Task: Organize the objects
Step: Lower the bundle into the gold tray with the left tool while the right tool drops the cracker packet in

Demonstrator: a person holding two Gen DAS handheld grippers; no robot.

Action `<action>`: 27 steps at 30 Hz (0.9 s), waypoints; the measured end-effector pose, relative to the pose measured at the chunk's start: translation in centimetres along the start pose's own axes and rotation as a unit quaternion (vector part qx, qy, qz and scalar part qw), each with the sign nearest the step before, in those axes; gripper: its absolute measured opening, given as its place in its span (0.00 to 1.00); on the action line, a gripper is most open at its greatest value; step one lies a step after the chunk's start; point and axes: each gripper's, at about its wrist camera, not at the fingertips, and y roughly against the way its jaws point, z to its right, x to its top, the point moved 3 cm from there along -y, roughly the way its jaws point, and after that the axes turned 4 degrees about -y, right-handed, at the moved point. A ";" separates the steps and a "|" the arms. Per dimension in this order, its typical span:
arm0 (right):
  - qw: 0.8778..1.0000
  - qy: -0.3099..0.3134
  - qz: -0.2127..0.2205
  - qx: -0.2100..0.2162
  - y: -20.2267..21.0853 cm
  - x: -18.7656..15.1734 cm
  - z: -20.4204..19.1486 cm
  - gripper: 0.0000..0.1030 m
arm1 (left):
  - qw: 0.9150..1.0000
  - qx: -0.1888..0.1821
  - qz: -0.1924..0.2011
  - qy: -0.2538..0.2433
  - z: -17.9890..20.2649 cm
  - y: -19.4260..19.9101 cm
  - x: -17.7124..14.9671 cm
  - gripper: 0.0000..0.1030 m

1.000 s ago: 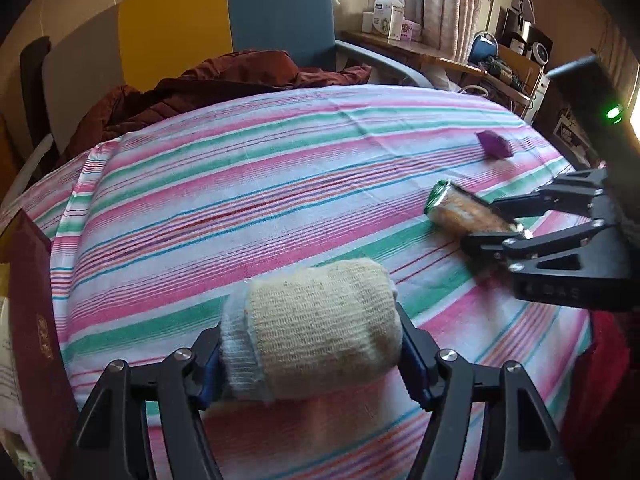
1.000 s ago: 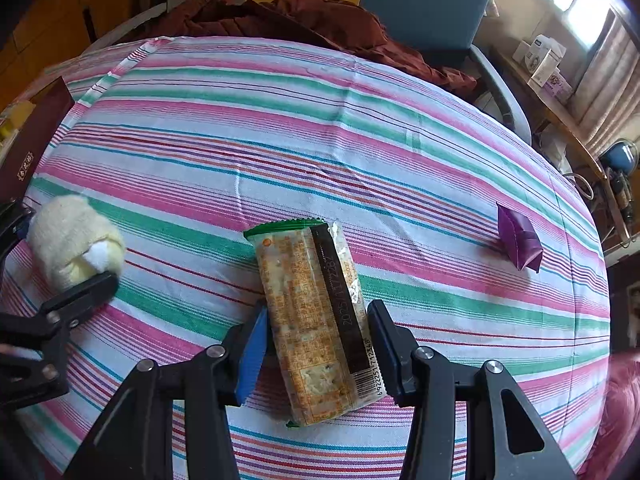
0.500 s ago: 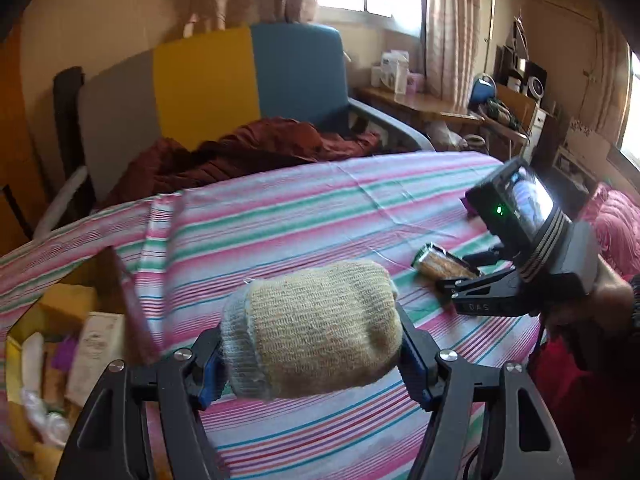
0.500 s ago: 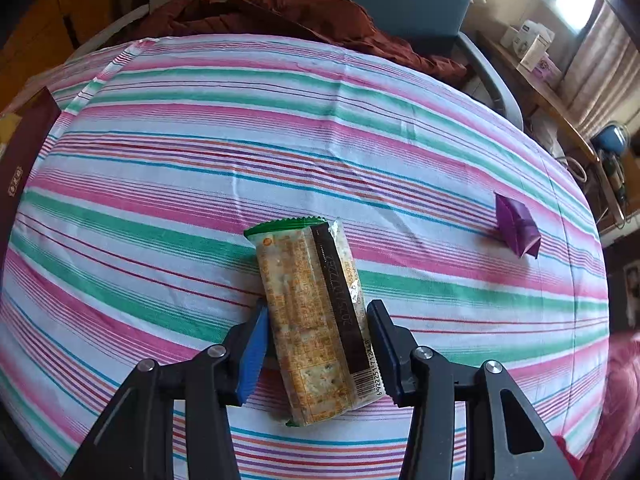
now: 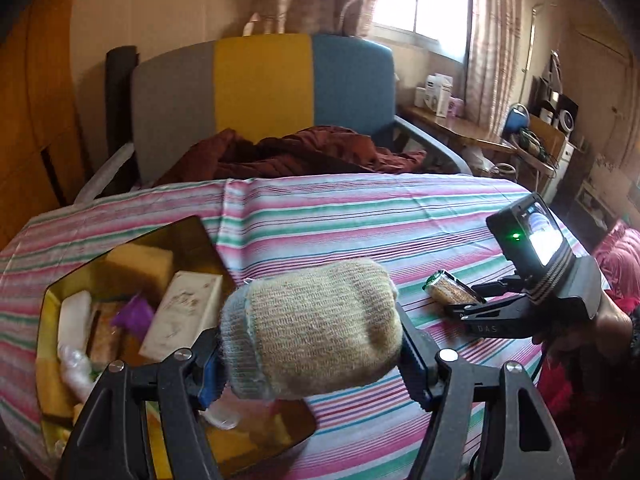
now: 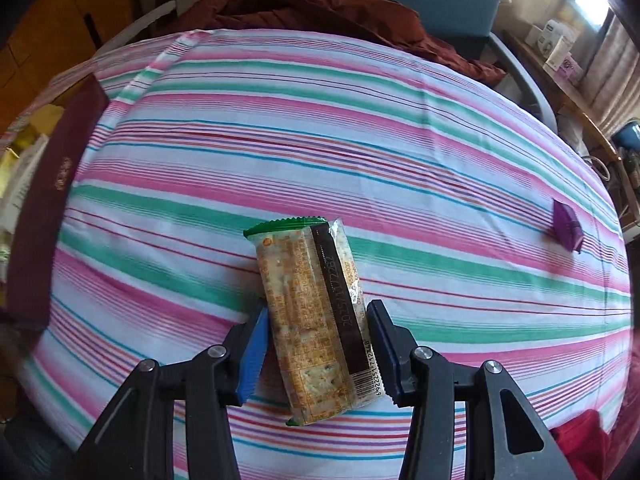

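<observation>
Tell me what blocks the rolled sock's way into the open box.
Nothing visible does. The left gripper holds the sock right beside the box, whose top is open, though it already holds several items.

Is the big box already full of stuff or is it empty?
Partly full. The open box holds a white packet, a purple wrapper and yellow packets.

The rolled sock [image 5: 312, 328] hides the near corner of the box [image 5: 192, 232] and whatever lies beneath it. The box's contents blur together; a white carton [image 5: 182, 316] shows print too small to read. At three o'clock, the person's hand [image 5: 580, 328] is cut by the frame edge. In the right wrist view, the purple item [image 6: 566, 230] at three o'clock is too smeared to identify, and the box's gold emblem [image 6: 62, 174] at nine o'clock is illegible.
</observation>
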 end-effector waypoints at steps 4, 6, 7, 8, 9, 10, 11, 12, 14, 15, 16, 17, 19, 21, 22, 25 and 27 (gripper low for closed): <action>1.000 -0.012 0.020 0.012 1.5 0.0 -1.3 0.46 | 0.999 -0.005 0.000 0.032 -2.8 1.3 -1.1 0.69; 0.999 -0.018 0.035 0.023 2.6 0.0 -2.1 0.46 | 0.999 0.001 0.004 0.051 -4.8 2.3 -1.9 0.69; 0.999 -0.018 0.042 0.027 3.2 0.0 -2.4 0.46 | 0.998 0.006 0.006 0.068 -6.4 3.0 -2.5 0.69; 0.998 -0.018 0.051 0.034 3.9 0.0 -3.0 0.46 | 0.996 0.010 0.006 0.083 -7.7 3.7 -3.0 0.69; 0.997 -0.019 0.061 0.047 4.8 0.1 -3.6 0.46 | 0.995 0.013 0.007 0.095 -8.8 4.2 -3.4 0.69; 0.995 -0.021 0.070 0.061 5.6 0.1 -4.4 0.46 | 0.993 0.022 0.012 0.112 -10.3 5.2 -4.1 0.69; 0.994 -0.019 0.079 0.077 6.4 0.3 -5.2 0.46 | 0.992 0.031 0.015 0.123 -11.6 5.9 -4.6 0.69; 0.991 -0.014 0.089 0.095 7.4 0.4 -6.5 0.46 | 0.989 0.041 0.019 0.139 -13.3 6.8 -5.4 0.69; 0.988 0.002 0.102 0.118 8.6 0.7 -8.9 0.46 | 0.985 0.055 0.022 0.160 -15.4 7.9 -6.6 0.69; 0.985 0.014 0.109 0.131 9.2 0.9 -10.6 0.46 | 0.983 0.065 0.023 0.170 -16.5 8.5 -7.2 0.69; 0.983 0.022 0.113 0.143 9.7 0.9 -11.9 0.46 | 0.980 0.077 0.025 0.183 -17.6 9.1 -7.9 0.69; 0.980 0.032 0.116 0.158 10.1 1.2 -13.5 0.46 | 0.976 0.083 0.028 0.198 -18.8 9.8 -8.6 0.69; 0.974 0.050 0.115 0.187 10.5 1.9 -16.6 0.46 | 0.971 0.091 0.033 0.218 -20.4 10.6 -9.5 0.69; 0.970 0.061 0.107 0.212 10.3 2.6 -19.3 0.46 | 0.968 0.096 0.039 0.230 -21.2 11.1 -9.9 0.69; 0.969 0.069 0.102 0.216 10.0 3.0 -20.7 0.46 | 0.967 0.093 0.041 0.235 -21.5 11.2 -10.0 0.69; 0.967 0.083 0.093 0.222 9.3 3.8 -23.9 0.46 | 0.965 0.075 0.044 0.247 -21.8 11.0 -9.9 0.69; 0.966 0.086 0.089 0.228 9.1 4.5 -25.1 0.46 | 0.966 0.061 0.042 0.249 -21.5 10.2 -9.3 0.69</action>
